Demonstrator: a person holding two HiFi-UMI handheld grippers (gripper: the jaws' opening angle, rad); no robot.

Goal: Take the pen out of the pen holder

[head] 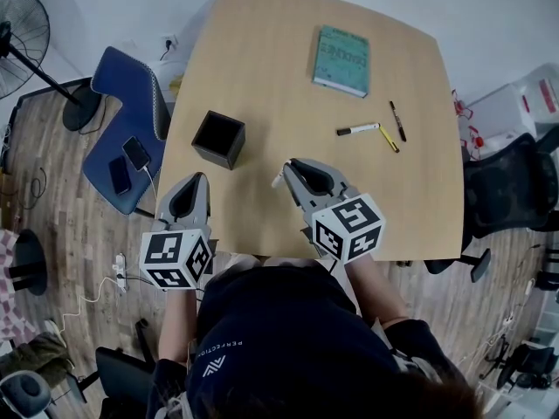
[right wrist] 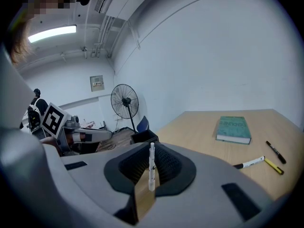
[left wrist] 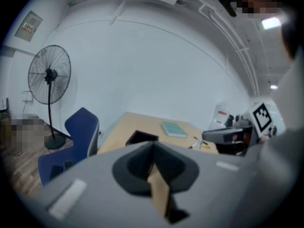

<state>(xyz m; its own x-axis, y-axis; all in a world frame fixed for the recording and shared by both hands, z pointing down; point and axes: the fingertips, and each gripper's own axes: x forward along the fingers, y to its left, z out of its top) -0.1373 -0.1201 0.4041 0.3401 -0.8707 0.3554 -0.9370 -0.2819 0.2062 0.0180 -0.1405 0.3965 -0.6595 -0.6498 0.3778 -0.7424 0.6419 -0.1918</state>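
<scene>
The black square pen holder (head: pixel 218 139) stands on the left part of the wooden table (head: pixel 262 51) and looks empty from above. My right gripper (head: pixel 288 169) hovers just right of it, shut on a white pen (right wrist: pixel 151 167) that stands upright between the jaws; its tip shows at the jaws (head: pixel 278 180). My left gripper (head: pixel 200 180) is near the table's front edge, below the holder, shut with nothing in it (left wrist: pixel 153 145). A white marker (head: pixel 358 130), a yellow pen (head: pixel 388 138) and a black pen (head: pixel 397 120) lie at the right.
A teal book (head: pixel 341 59) lies at the far side of the table. A blue chair (head: pixel 131 116) carrying two phones stands left of the table, a fan (head: pixel 22 37) beyond it. A black office chair (head: pixel 511 190) is on the right.
</scene>
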